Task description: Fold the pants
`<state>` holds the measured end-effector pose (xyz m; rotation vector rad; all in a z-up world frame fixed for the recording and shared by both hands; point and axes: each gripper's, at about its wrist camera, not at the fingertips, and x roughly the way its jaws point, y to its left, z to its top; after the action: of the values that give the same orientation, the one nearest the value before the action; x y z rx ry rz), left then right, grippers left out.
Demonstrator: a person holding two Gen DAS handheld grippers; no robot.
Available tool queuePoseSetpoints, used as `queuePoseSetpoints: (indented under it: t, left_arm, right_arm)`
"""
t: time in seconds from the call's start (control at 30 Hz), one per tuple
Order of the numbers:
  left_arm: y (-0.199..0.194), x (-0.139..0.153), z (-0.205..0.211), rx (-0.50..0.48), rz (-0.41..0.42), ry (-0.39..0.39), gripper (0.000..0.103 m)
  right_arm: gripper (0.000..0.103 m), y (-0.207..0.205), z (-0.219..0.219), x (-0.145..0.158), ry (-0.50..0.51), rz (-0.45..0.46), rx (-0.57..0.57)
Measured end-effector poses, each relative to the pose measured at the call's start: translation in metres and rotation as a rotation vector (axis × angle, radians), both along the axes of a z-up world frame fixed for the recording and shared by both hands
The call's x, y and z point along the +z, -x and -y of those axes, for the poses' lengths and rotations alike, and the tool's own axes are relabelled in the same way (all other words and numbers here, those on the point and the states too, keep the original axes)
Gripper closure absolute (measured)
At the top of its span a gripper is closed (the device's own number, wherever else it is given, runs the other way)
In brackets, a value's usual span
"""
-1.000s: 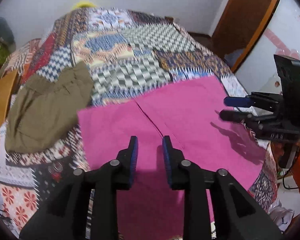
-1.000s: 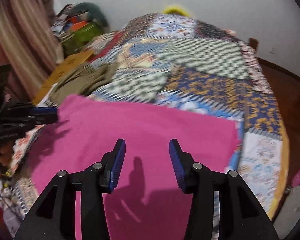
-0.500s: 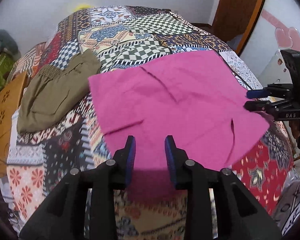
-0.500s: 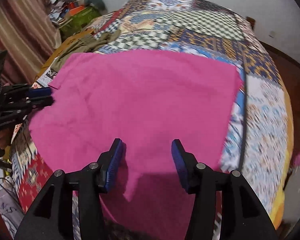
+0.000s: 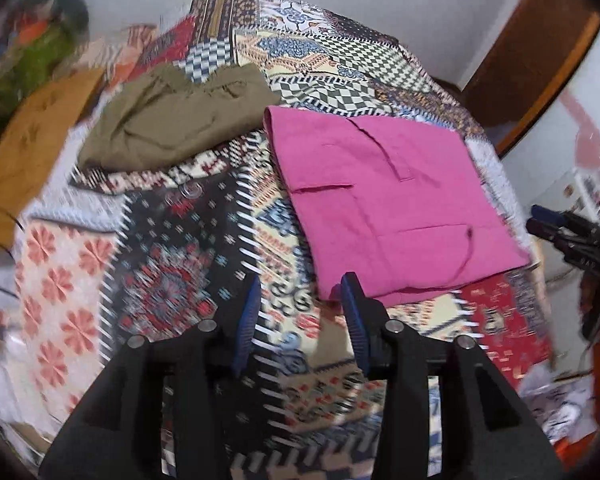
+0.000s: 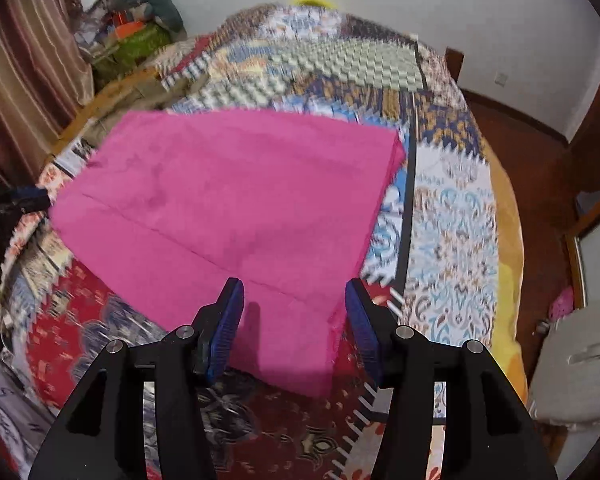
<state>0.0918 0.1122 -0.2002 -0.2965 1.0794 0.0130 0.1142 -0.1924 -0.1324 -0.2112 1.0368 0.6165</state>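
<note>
Jaws parted on both: left gripper (image 5: pixel 300 300) opening over bare patchwork quilt (image 5: pixel 172 280) with nothing between the pads, right gripper (image 6: pixel 292 312) spread and empty above the near corner of the pink pants (image 6: pixel 228 192). Pants folded flat on the quilt, ahead and right of the left jaws, directly ahead of the right, so nearer the right hand; long axis hard to call. No containers visible; olive garment (image 5: pixel 172 124) lying apart at far left.

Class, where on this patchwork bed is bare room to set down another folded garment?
Free: the quilt left of the pink pants, below the olive pants; also right of the pink pants in the right wrist view. Crowded: the far-left edge.
</note>
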Motion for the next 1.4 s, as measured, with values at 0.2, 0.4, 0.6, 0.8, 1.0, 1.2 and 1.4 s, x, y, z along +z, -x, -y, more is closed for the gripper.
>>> queuePoseSetpoints:
  t: [0.2, 0.4, 0.6, 0.8, 1.0, 1.2, 1.4]
  left_arm:
    - [0.006, -0.007, 0.006, 0.012, -0.033, 0.152, 0.059]
    - [0.012, -0.021, 0.015, 0.014, -0.081, 0.272, 0.054]
    - [0.005, -0.025, 0.018, 0.025, -0.073, 0.370, 0.046]
    - [-0.011, -0.029, 0.020, 0.031, -0.070, 0.449, 0.046]
    - [-0.018, -0.031, 0.015, 0.061, -0.052, 0.505, 0.046]
    - [-0.031, -0.037, 0.010, 0.111, -0.062, 0.513, 0.046]
    - [-0.043, -0.037, 0.014, 0.140, -0.046, 0.456, 0.046]
  right_arm:
    - [0.054, 0.002, -0.026, 0.014, -0.085, 0.041, 0.033]
    - [0.054, 0.007, -0.051, -0.010, -0.057, 0.008, 0.087]
    - [0.054, 0.010, -0.049, -0.032, -0.060, -0.040, 0.102]
    - [0.054, 0.010, -0.046, -0.034, -0.074, -0.055, 0.104]
    - [0.054, 0.011, -0.047, -0.033, -0.065, -0.043, 0.115]
    - [0.054, 0.009, -0.048, -0.034, -0.068, -0.047, 0.120]
    - [0.053, 0.009, -0.047, -0.036, -0.078, -0.054, 0.118]
